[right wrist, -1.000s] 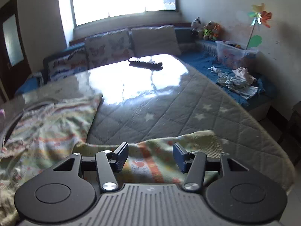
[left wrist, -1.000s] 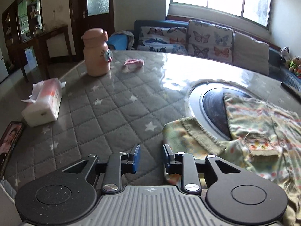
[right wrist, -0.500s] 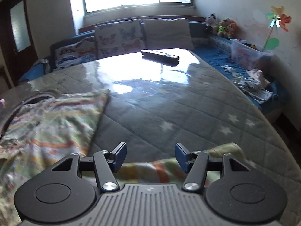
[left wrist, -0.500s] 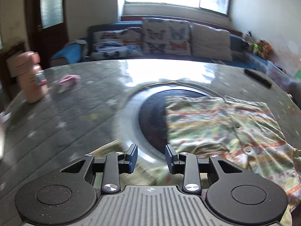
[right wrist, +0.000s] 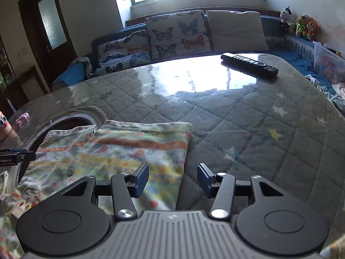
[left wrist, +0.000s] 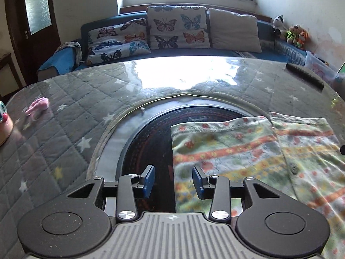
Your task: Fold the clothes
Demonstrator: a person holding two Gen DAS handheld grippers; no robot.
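Since a second ago both grippers have swung away from the near sleeves toward the middle of the table, and the window and sofa now sit straight ahead in both views.

The left gripper (left wrist: 172,180) hangs with its jaws apart and nothing between them, above the left side edge of the shirt (left wrist: 237,151), where the cloth lies over the dark round inset (left wrist: 148,142) in the table. The right gripper (right wrist: 173,180) is likewise spread and empty, above the shirt's (right wrist: 120,149) right side edge. Its left pad is over the cloth, its right pad over bare quilt.

The shirt lies flat, buttoned placket up the middle, hem toward the sofa. Right of it the quilted, star-printed table cover (right wrist: 248,129) runs clear to a remote control (right wrist: 250,64) near the far edge. To the left lie a small pink thing (left wrist: 37,106) and part of a pink bottle (left wrist: 4,125).

Behind are butterfly cushions (left wrist: 176,30), stuffed toys (left wrist: 295,34) and a dark door (right wrist: 49,34). A small white label on the left gripper, seen at the right view's left rim, is too small to read for certain.
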